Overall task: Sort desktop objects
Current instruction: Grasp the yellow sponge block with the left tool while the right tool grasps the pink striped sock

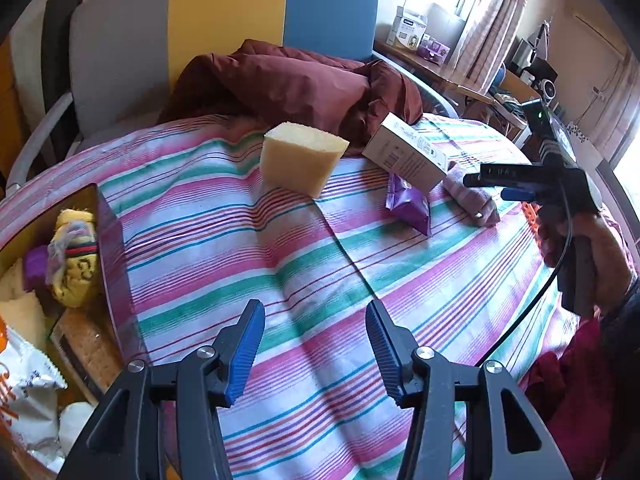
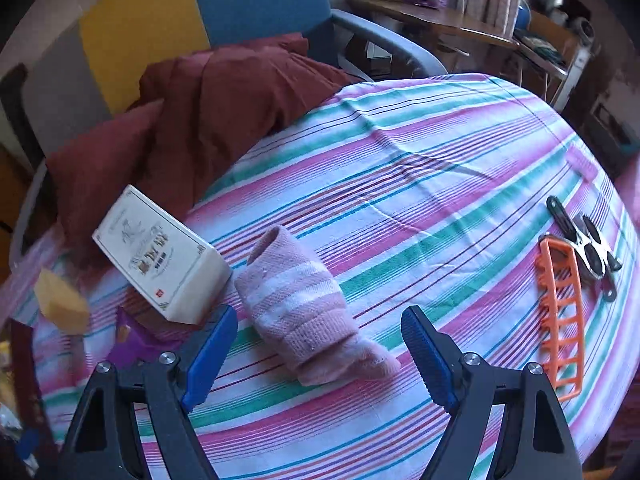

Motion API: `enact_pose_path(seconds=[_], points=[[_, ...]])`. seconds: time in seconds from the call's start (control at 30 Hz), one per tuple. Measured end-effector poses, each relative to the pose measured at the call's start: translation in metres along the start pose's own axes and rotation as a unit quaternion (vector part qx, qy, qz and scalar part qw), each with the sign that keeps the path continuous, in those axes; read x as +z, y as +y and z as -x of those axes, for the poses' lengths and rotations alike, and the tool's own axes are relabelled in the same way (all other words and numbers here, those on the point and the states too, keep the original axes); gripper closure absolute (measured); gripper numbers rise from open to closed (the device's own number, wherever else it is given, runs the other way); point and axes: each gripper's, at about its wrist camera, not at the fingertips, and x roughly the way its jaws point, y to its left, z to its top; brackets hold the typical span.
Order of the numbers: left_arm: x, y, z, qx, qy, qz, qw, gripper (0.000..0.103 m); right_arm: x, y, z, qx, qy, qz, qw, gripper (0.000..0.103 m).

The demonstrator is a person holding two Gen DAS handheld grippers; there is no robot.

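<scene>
A striped cloth covers the table [image 1: 320,264]. A pink sock [image 2: 304,304] lies on it, and my right gripper [image 2: 320,314] hovers just above it, open, one finger either side and neither pad touching. Left of the sock a white box [image 2: 160,248] leans on a purple packet [image 2: 132,336]. A yellow sponge [image 1: 304,160] stands further back. My left gripper [image 1: 314,308] is open over bare cloth with nothing between its fingers. In the left wrist view a hand holds the right gripper [image 1: 486,186] beside the sock [image 1: 472,196].
A brown open box [image 1: 108,240] at the left table edge holds a yellow sock [image 1: 76,256], a snack bag and other items. An orange plastic rack [image 2: 560,320] and a metal clip [image 2: 588,248] lie at the right. A maroon cloth [image 1: 288,80] is heaped on the chair behind.
</scene>
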Motion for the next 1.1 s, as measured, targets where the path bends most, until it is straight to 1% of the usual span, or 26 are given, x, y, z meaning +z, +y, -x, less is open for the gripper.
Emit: enact_pose_path(seconds=[0.13,0.2,0.3,0.33,0.37,0.4,0.43,0.47,0.53,0.6,0.67,0.7,0.8,0.87,0.9,0.97,1.1], points=[[0.01,0.004,-0.008,-0.006,0.008,0.017,0.9998,0.049,0.001,0.001,-0.011,-0.01,0.015,0.02,1.0,0.019],[0.017,0.005,-0.01,-0.009,0.009,0.022,0.9997,0.048,0.002,0.003,-0.012,-0.018,0.014,0.032,0.999,0.019],[0.031,0.003,-0.012,-0.008,0.002,0.019,0.9998,0.039,0.004,0.005,-0.015,-0.02,0.015,0.041,0.999,0.021],[0.035,0.003,-0.013,-0.008,-0.002,0.018,0.9998,0.032,0.005,0.006,-0.018,-0.022,0.019,0.045,0.999,0.026],[0.039,0.003,-0.013,-0.007,-0.005,0.016,0.9998,0.029,0.004,0.007,-0.02,-0.022,0.024,0.049,0.998,0.033],[0.045,0.004,-0.014,-0.005,-0.01,0.014,0.9998,0.024,0.004,0.009,-0.022,-0.018,0.029,0.053,0.998,0.037],[0.051,0.005,-0.016,-0.001,-0.012,0.011,0.9999,0.022,0.003,0.012,-0.023,-0.013,0.035,0.059,0.998,0.045],[0.056,0.006,-0.019,0.002,-0.011,0.009,0.9999,0.021,0.002,0.015,-0.025,-0.01,0.04,0.065,0.997,0.051],[0.069,0.009,-0.025,0.01,-0.01,-0.001,0.9999,0.02,-0.001,0.022,-0.026,-0.012,0.044,0.084,0.995,0.054],[0.076,0.011,-0.029,0.02,-0.012,-0.012,0.9997,0.019,-0.002,0.025,-0.027,-0.018,0.046,0.091,0.995,0.055],[0.084,0.01,-0.034,0.025,-0.016,-0.03,0.9991,0.017,-0.001,0.023,-0.026,-0.014,0.049,0.085,0.995,0.055],[0.089,0.008,-0.039,0.029,-0.016,-0.048,0.9983,0.015,0.0,0.022,-0.027,-0.011,0.051,0.081,0.995,0.055],[0.098,0.002,-0.048,0.036,-0.017,-0.079,0.996,0.01,0.0,0.022,-0.027,-0.011,0.053,0.079,0.995,0.055],[0.103,-0.002,-0.054,0.032,-0.017,-0.101,0.9942,0.002,0.0,0.023,-0.027,-0.014,0.056,0.08,0.995,0.054],[0.106,-0.004,-0.057,0.036,-0.019,-0.112,0.9928,0.0,0.0,0.023,-0.027,-0.014,0.058,0.081,0.995,0.054],[0.112,-0.004,-0.064,0.037,-0.018,-0.127,0.991,0.0,0.0,0.024,-0.027,-0.015,0.06,0.083,0.995,0.053],[0.123,0.002,-0.077,0.04,-0.013,-0.14,0.9892,0.0,0.001,0.024,-0.027,-0.016,0.062,0.087,0.994,0.052]])
